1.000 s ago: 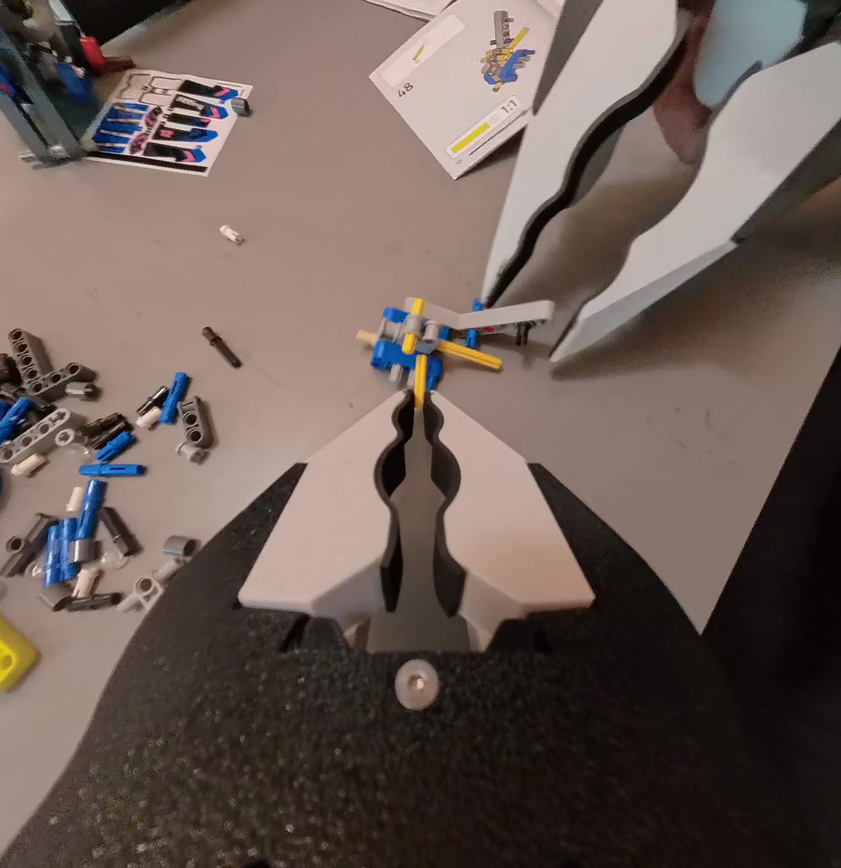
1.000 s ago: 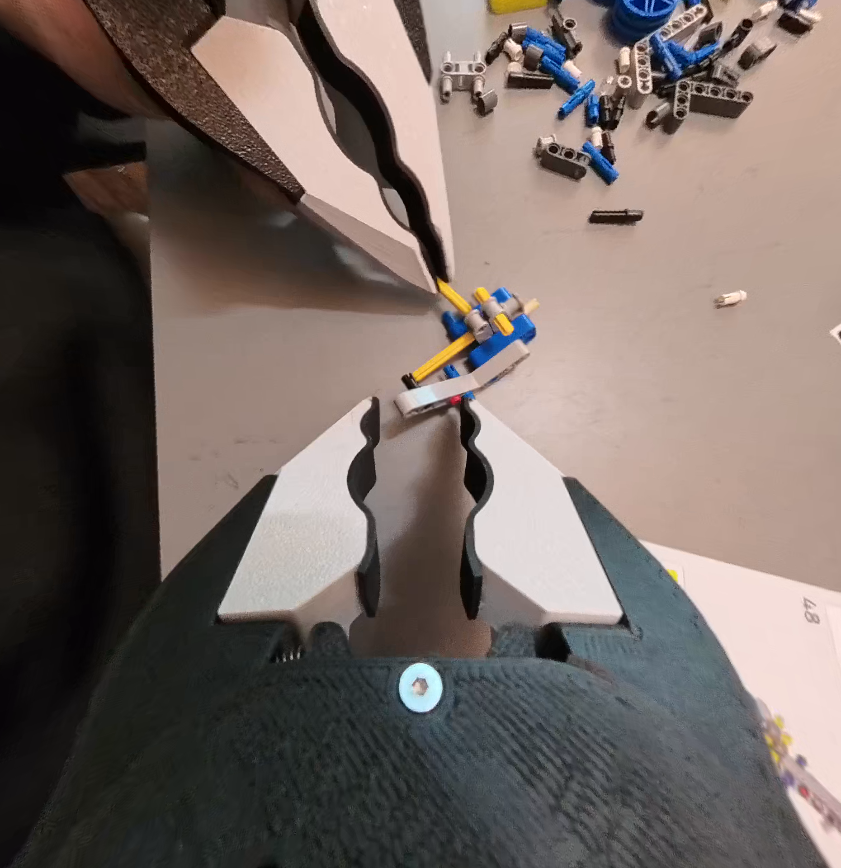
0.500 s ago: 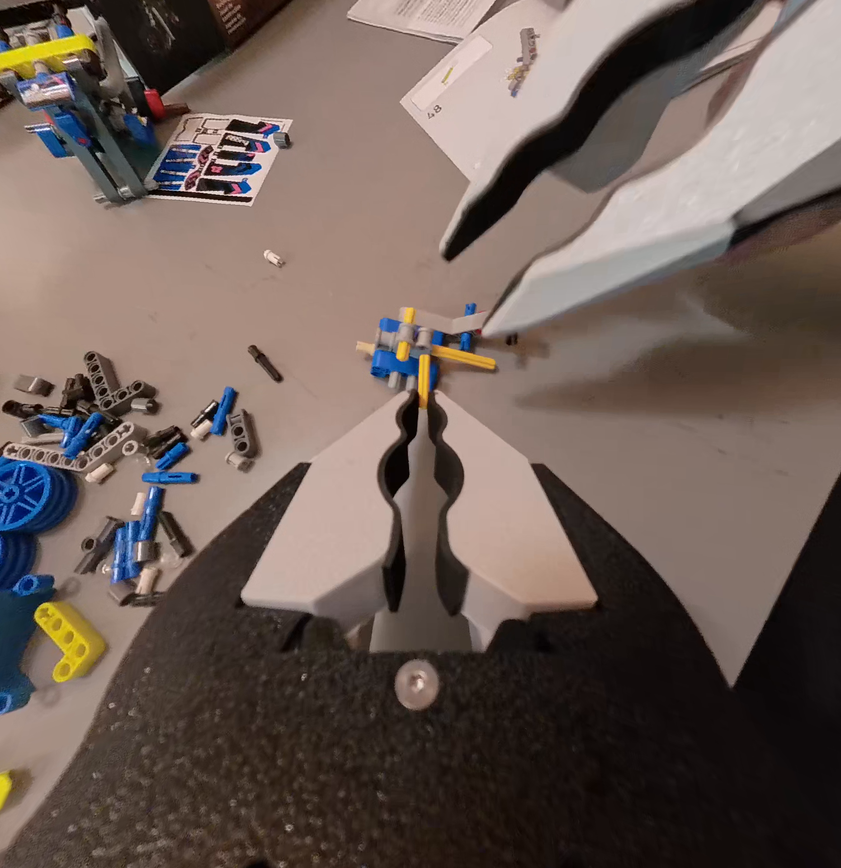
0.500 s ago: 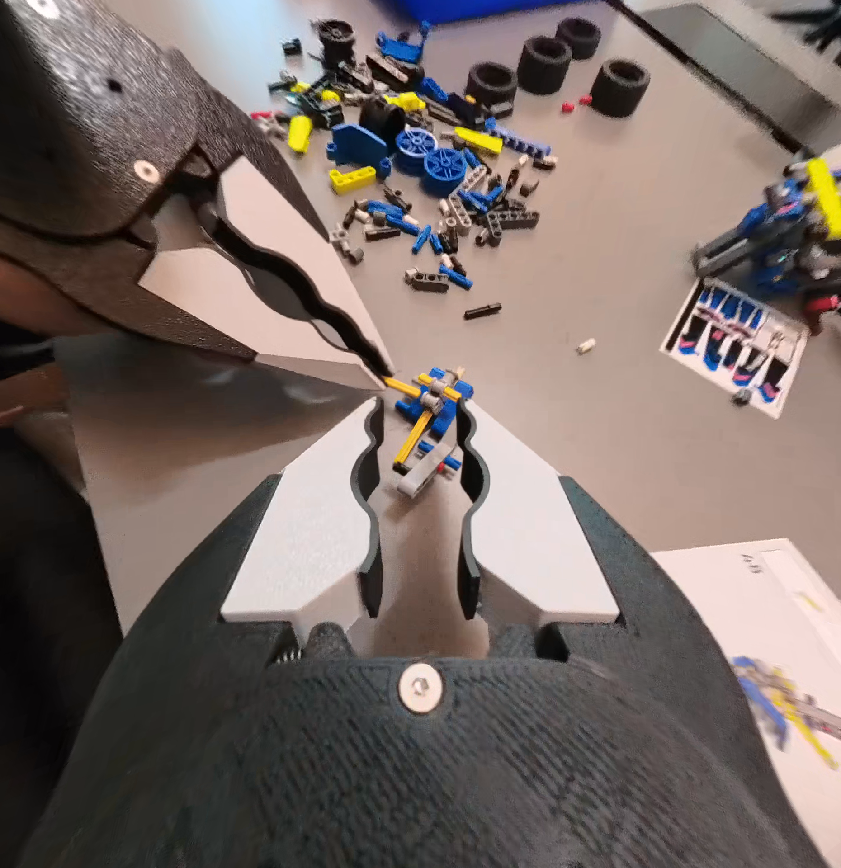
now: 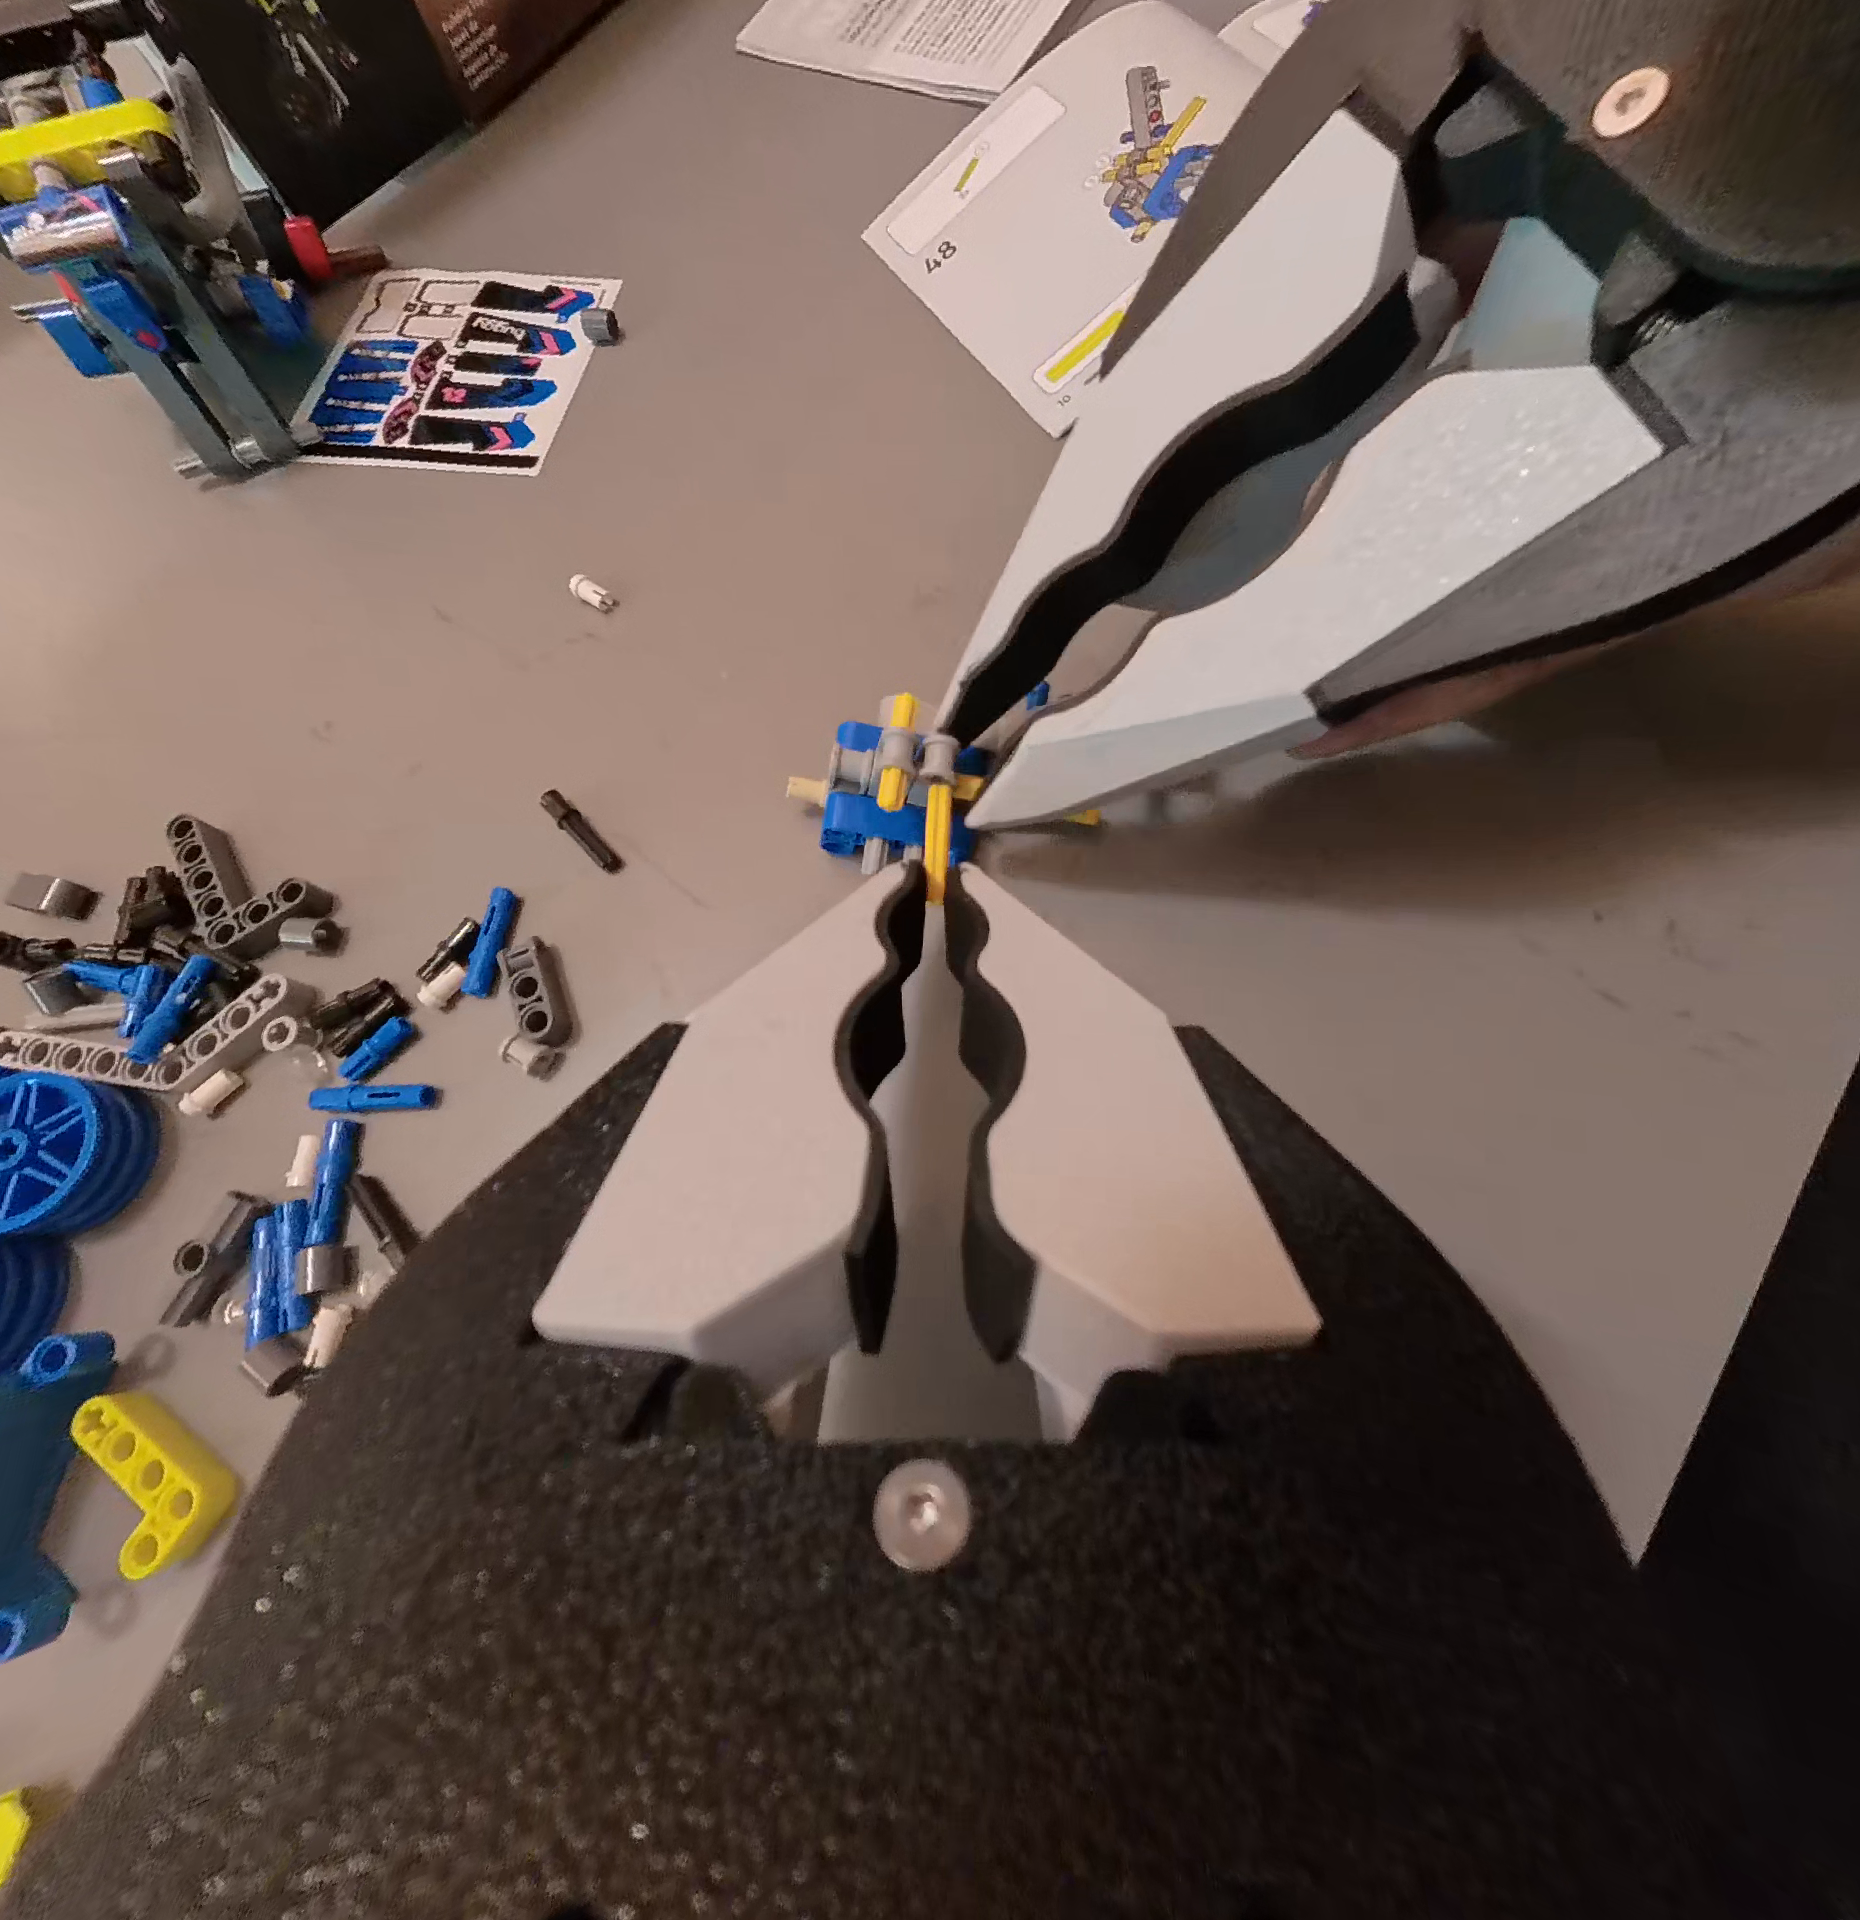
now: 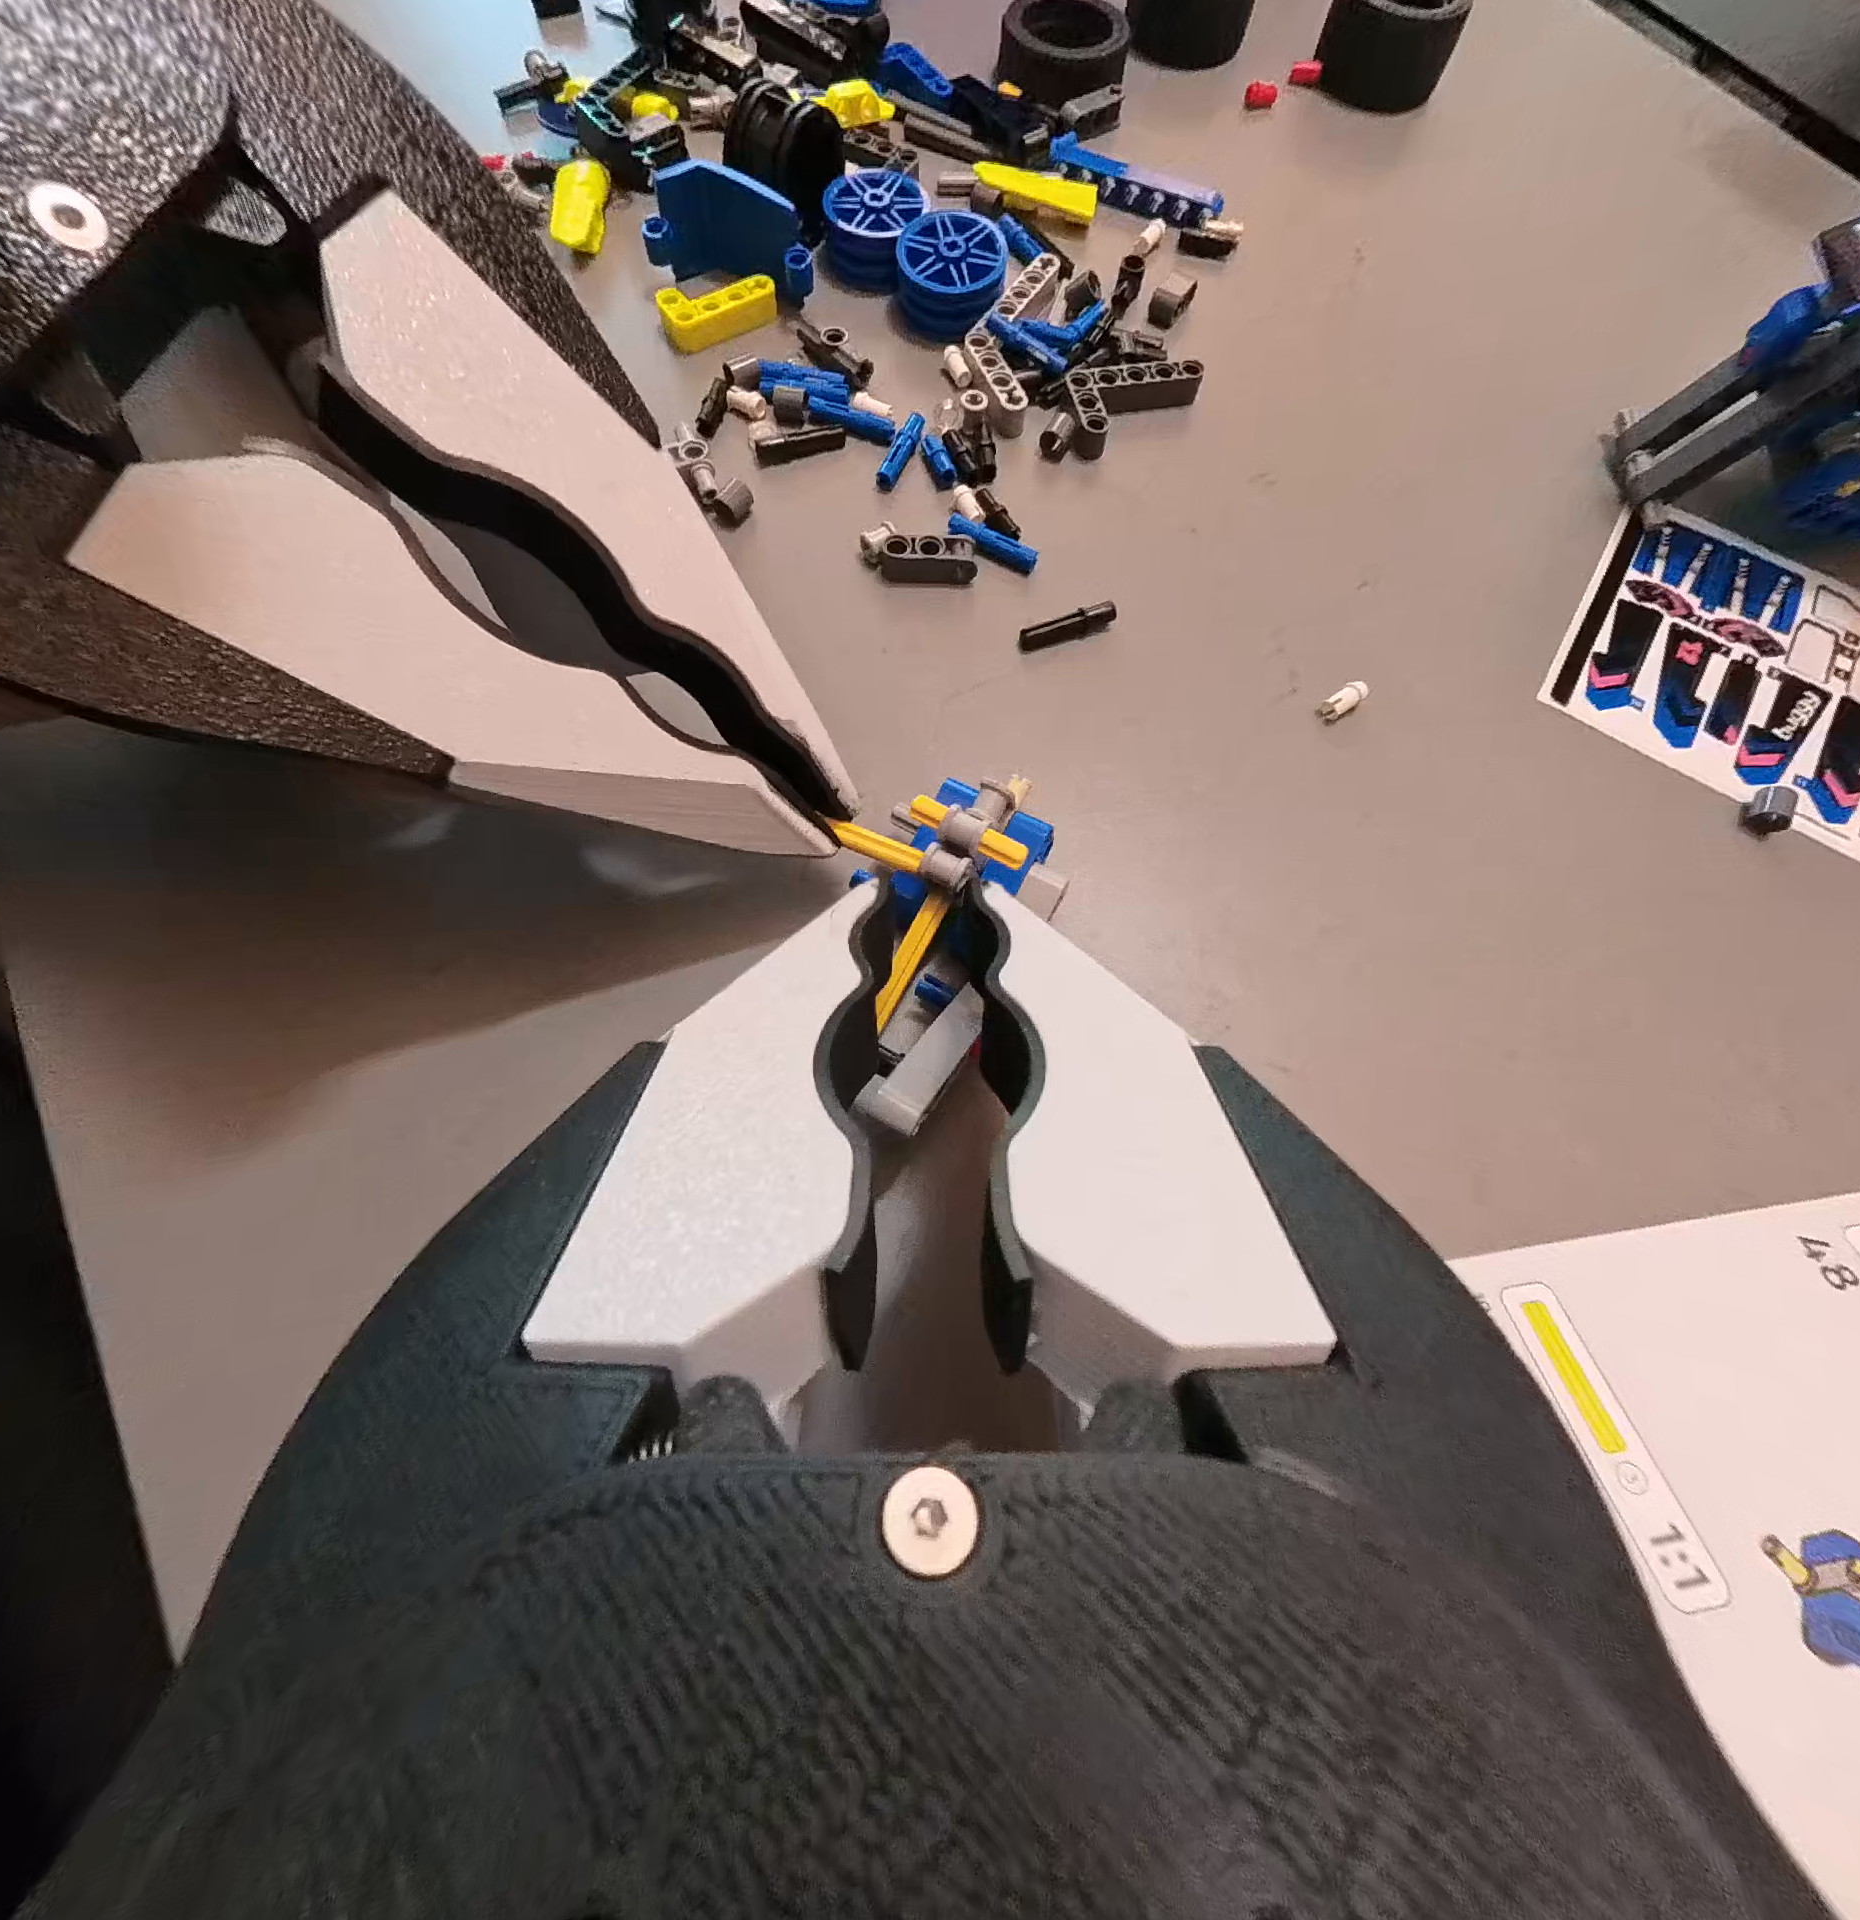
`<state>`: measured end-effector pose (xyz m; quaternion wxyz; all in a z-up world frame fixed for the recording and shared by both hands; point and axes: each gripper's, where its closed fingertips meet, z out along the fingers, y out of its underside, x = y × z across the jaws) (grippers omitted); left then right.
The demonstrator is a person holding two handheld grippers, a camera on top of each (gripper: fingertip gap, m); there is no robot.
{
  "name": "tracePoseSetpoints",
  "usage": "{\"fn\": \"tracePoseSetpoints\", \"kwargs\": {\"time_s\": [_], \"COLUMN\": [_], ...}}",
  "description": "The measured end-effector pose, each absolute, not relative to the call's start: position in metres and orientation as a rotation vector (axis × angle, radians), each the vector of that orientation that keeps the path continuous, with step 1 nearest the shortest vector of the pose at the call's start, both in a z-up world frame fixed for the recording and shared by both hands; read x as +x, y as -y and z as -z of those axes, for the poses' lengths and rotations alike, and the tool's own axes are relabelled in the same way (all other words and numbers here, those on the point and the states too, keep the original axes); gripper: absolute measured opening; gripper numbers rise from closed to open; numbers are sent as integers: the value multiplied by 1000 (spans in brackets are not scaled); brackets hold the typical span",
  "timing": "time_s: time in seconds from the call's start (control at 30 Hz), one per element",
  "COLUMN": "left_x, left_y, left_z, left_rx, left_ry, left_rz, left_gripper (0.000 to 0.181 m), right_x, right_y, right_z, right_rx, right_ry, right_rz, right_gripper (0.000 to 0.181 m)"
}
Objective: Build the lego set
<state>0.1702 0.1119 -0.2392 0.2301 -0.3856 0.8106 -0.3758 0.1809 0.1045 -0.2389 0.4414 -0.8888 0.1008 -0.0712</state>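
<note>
A small blue, grey and yellow lego assembly [image 5: 874, 790] rests on the grey table [image 5: 697, 582]. My left gripper [image 5: 931, 883] is shut on the end of its yellow axle [image 5: 936, 831]. In the right wrist view the left gripper [image 6: 838, 826] comes in from the upper left and pinches that axle [image 6: 874, 840]. My right gripper [image 6: 931, 894] is closed around the assembly [image 6: 983, 831], with its light grey beam [image 6: 921, 1081] lying between the fingers. In the left wrist view the right gripper [image 5: 967, 769] reaches in from the upper right and hides part of the assembly.
A pile of loose parts [image 6: 957, 395] with blue wheels [image 6: 947, 249] lies beyond the grippers. A sticker sheet [image 5: 458, 374] and a partly built model [image 5: 126, 281] lie farther off. An open instruction booklet [image 6: 1684, 1455] and a loose black pin [image 5: 581, 829] are nearby. My two grippers' fingertips are within a few centimetres of each other.
My right gripper has moved forward over the assembly and its fingers have closed around it. My left gripper has kept its hold on the yellow axle.
</note>
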Motion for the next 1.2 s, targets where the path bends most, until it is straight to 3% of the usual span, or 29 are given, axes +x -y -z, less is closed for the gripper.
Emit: {"fn": "tracePoseSetpoints", "kwargs": {"time_s": [0.77, 0.87, 1.2], "left_x": [173, 173, 173], "left_y": [-110, -111, -112], "left_z": [237, 237, 237], "left_rx": [-1047, -1050, -1055], "left_ry": [-2256, -2252, -2248], "left_rz": [1019, 1012, 1015], "left_gripper": [0, 0, 0], "right_x": [186, 184, 185], "right_y": [-102, -101, -98], "right_z": [244, 244, 248], "right_rx": [-2226, -2228, -2281], "right_ry": [-207, -213, -191], "right_rz": [272, 270, 324], "right_gripper": [7, 19, 5]}}
